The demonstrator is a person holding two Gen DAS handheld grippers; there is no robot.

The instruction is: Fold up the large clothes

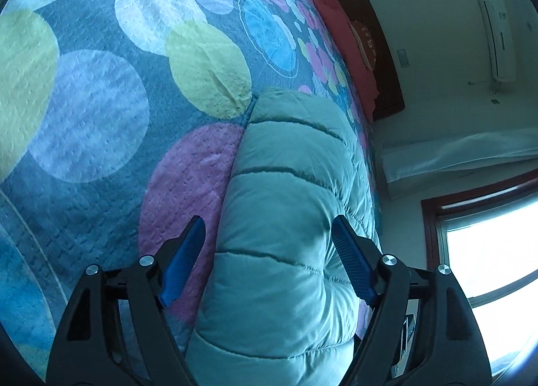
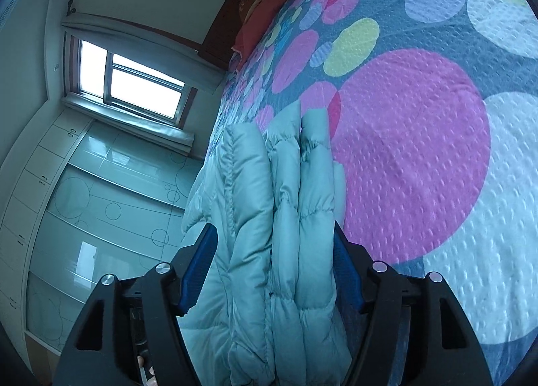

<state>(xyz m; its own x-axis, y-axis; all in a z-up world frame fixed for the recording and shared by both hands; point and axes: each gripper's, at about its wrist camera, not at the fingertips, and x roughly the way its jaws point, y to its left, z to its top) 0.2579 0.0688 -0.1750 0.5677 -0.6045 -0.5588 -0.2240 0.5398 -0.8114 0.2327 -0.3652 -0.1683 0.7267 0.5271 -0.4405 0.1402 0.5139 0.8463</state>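
A light teal quilted puffer jacket point(image 1: 285, 184) lies folded into a long thick bundle near the edge of a bed. The bed's cover point(image 1: 101, 100) is printed with big coloured circles. My left gripper point(image 1: 269, 251) is open and straddles the bundle's near end; a strip of bed cover shows between its left pad point(image 1: 183, 261) and the fabric. In the right wrist view the same jacket point(image 2: 255, 184) shows as several stacked folds on the bed cover point(image 2: 420, 150). My right gripper point(image 2: 272, 261) is open around those folds, its blue pads close beside the fabric without squeezing it.
A red pillow point(image 1: 339, 32) lies against a dark wooden headboard point(image 1: 376, 49) at the bed's far end. Beyond the bed edge are a bright window point(image 2: 134, 83), glossy wardrobe doors point(image 2: 84, 217) and a wall air conditioner point(image 1: 497, 36).
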